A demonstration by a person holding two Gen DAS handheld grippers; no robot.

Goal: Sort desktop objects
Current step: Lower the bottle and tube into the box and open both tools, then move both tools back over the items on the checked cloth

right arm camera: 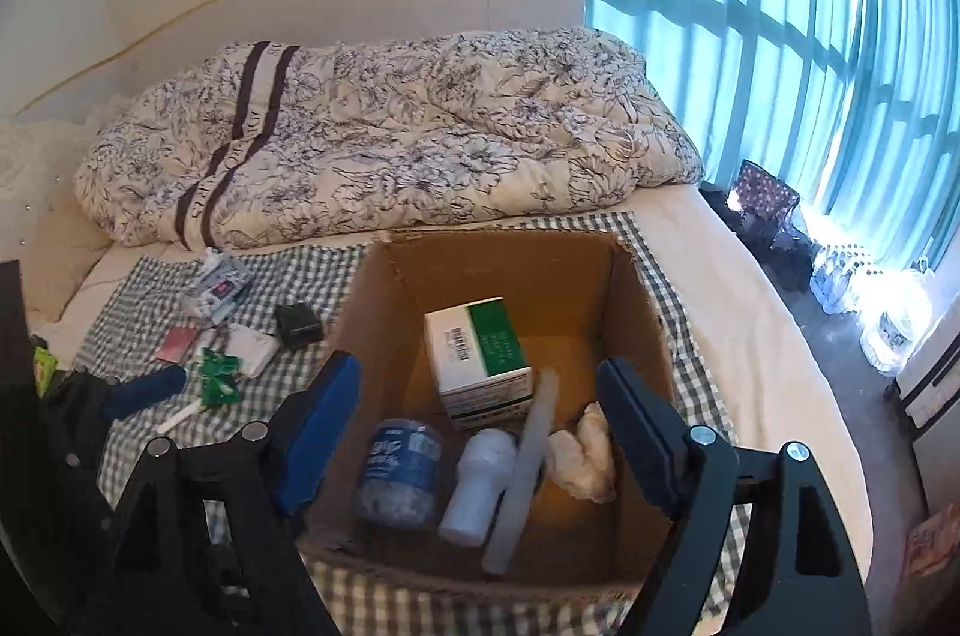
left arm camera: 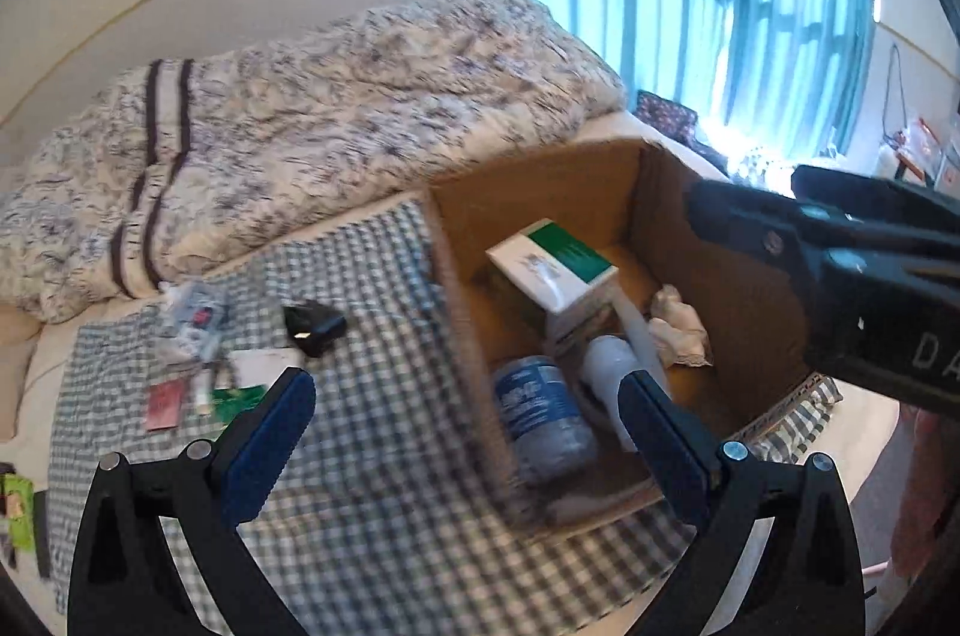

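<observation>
Both tongs, left (left arm camera: 465, 432) and right (right arm camera: 480, 420), are spread wide and grasp nothing. The cardboard box (right arm camera: 516, 264) stands on the checked cloth (right arm camera: 336, 264) on the bed, toward the cloth's window-side edge. It holds a green-and-white carton (right arm camera: 480, 354), a blue-labelled jar (right arm camera: 399, 474), a white bottle (right arm camera: 477, 486), a translucent tube (right arm camera: 528, 462) and crumpled tissue (right arm camera: 585, 456). Toward the cloth's opposite edge lie a small black case (right arm camera: 297, 324), green sachets (right arm camera: 217, 375) and a red card (right arm camera: 177, 342), well apart from the box.

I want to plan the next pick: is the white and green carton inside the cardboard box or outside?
Inside. The white and green carton sits on the floor of the cardboard box, enclosed by its walls, behind the blue-labelled jar.
</observation>
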